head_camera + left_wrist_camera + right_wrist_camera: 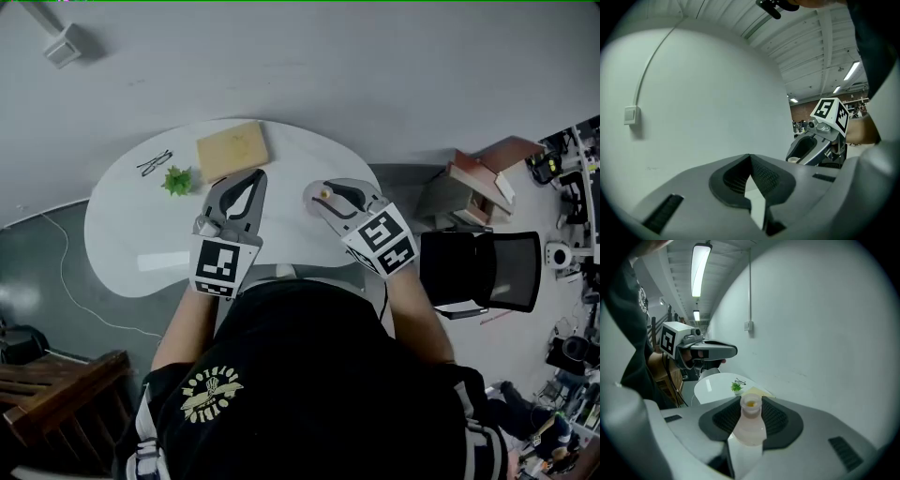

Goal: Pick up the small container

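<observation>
pale pink container (yellow inside), white table

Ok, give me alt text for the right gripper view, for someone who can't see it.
The right gripper is closed on a small translucent container with something yellow inside. Beyond, a white table holds a green plant and glasses; the left gripper is at left.

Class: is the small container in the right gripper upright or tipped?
Roughly upright: the small container is clamped in the right gripper with its neck on top, and the head view looks down into its round mouth.
</observation>
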`<state>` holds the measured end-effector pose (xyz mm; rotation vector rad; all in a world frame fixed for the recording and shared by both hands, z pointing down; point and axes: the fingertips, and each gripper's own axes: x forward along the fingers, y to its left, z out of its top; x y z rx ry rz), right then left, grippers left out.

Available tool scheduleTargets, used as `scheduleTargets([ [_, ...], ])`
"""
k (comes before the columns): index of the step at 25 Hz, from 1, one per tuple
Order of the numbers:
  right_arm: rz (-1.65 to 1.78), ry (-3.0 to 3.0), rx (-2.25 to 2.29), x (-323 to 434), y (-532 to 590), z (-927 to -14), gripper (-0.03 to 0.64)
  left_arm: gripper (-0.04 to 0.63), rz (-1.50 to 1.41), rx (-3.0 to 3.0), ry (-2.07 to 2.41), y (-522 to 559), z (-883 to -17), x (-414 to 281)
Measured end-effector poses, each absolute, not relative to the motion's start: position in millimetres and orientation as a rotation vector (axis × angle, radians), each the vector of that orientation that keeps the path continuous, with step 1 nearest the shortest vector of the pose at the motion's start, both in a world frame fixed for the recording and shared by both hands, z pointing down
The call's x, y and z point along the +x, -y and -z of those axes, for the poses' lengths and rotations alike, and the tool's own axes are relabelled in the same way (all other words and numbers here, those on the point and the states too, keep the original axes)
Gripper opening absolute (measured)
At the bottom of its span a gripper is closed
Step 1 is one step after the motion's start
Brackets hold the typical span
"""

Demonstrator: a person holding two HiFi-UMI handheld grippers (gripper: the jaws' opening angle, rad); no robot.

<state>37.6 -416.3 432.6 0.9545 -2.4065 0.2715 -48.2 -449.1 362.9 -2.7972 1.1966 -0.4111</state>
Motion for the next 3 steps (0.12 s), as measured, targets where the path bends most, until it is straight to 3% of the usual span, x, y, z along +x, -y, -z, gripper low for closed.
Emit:
scheduleTargets([
  [3, -0.278, 2.406, 0.954, 36.1, 420.9, -435.5, 0.153, 0.009, 0.413, -2.797, -1.199, 453.7, -364.8, -51.7],
])
